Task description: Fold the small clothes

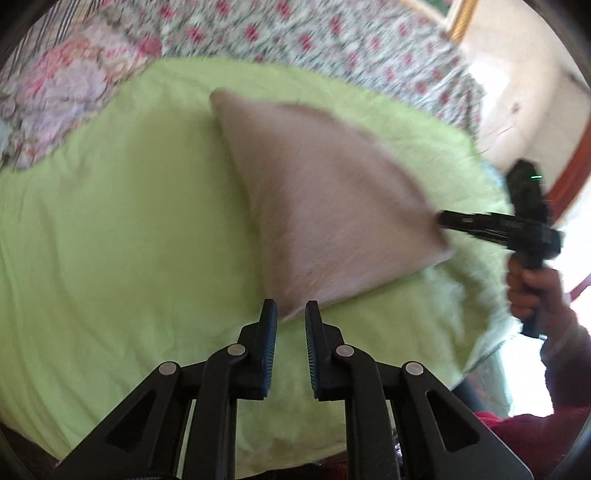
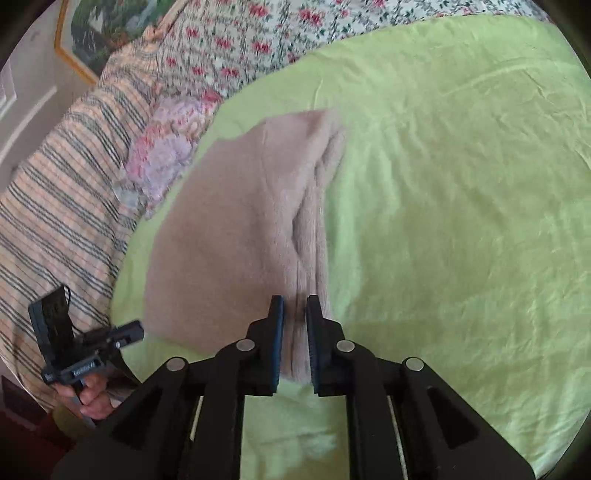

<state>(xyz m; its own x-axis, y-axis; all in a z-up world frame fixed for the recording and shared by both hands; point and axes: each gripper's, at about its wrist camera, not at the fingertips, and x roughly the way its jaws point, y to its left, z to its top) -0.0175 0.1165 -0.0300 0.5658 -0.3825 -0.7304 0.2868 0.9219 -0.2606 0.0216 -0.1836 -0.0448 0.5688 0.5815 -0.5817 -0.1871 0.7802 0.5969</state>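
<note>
A beige knit garment lies partly lifted over a light green sheet. My left gripper is shut on its near corner. My right gripper is shut on the ribbed edge of the garment, which hangs down between its fingers. In the left wrist view the right gripper pinches the garment's right corner, held by a hand. In the right wrist view the left gripper sits at the garment's lower left corner.
The green sheet covers a bed. Floral bedding lies behind it and a striped blanket lies at the left. A framed picture hangs on the wall.
</note>
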